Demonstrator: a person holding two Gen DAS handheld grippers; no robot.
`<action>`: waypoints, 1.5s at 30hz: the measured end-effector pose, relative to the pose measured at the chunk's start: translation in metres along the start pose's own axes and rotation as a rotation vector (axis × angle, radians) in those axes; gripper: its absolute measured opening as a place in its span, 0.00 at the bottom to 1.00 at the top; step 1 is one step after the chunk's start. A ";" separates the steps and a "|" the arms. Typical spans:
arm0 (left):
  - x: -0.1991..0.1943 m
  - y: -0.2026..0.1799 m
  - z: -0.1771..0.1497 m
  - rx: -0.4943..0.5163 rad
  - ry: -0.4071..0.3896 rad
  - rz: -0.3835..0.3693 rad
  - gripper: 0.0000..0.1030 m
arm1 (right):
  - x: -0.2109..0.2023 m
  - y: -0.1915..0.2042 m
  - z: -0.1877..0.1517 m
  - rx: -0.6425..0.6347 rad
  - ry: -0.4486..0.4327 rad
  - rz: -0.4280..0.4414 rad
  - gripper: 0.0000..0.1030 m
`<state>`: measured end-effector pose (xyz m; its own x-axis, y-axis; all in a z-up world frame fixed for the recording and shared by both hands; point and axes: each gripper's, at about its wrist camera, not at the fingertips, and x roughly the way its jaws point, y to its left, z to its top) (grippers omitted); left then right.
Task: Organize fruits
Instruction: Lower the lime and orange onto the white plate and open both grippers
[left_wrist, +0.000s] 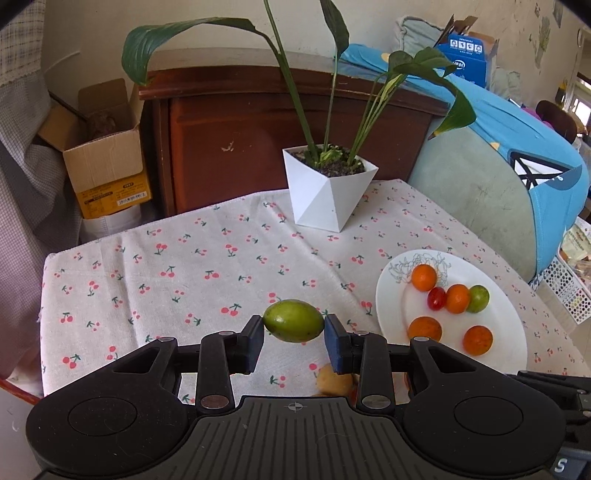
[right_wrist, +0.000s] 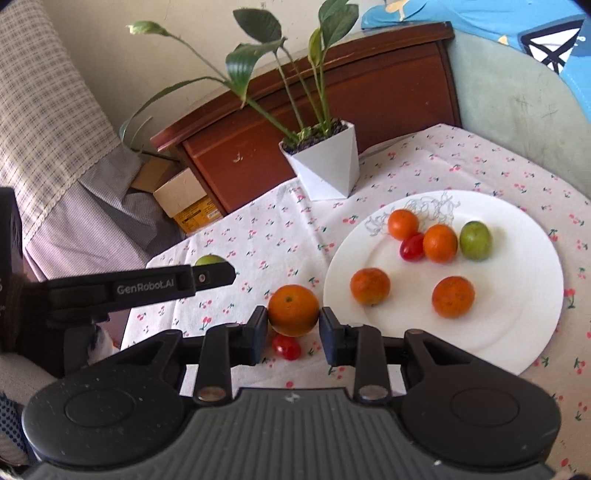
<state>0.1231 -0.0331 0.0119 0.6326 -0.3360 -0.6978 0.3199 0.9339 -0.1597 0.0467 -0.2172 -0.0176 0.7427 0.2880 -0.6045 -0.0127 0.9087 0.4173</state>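
Note:
My left gripper (left_wrist: 294, 325) is shut on a green oval fruit (left_wrist: 293, 320), held above the cherry-print cloth, left of the white plate (left_wrist: 506, 332). My right gripper (right_wrist: 293, 314) is shut on an orange (right_wrist: 293, 309), just left of the plate (right_wrist: 517, 332). The plate holds several oranges, a green fruit (right_wrist: 475, 240) and a red cherry tomato (right_wrist: 412, 246). A red tomato (right_wrist: 286, 347) lies on the cloth under the right gripper. A yellowish fruit (left_wrist: 334, 380) lies under the left gripper. The left gripper's finger (right_wrist: 147, 284) shows in the right wrist view, hiding most of its green fruit (right_wrist: 208, 260).
A white faceted pot with a leafy plant (left_wrist: 328, 192) stands at the back of the table, also in the right wrist view (right_wrist: 328, 166). A brown wooden cabinet (left_wrist: 277, 125) stands behind. A cardboard box (left_wrist: 107, 158) sits on the left, a cushioned chair (left_wrist: 480, 192) on the right.

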 end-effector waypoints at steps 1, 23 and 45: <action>-0.001 -0.003 0.001 0.002 -0.005 -0.008 0.32 | -0.003 -0.004 0.004 0.011 -0.018 -0.007 0.30; 0.007 -0.101 -0.008 0.110 0.018 -0.190 0.32 | -0.048 -0.093 0.030 0.302 -0.141 -0.186 0.30; 0.031 -0.120 -0.021 0.127 0.083 -0.197 0.34 | -0.036 -0.109 0.018 0.409 -0.073 -0.235 0.33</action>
<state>0.0892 -0.1531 -0.0050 0.4911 -0.4939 -0.7176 0.5204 0.8269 -0.2130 0.0329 -0.3318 -0.0289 0.7393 0.0534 -0.6712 0.4149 0.7489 0.5166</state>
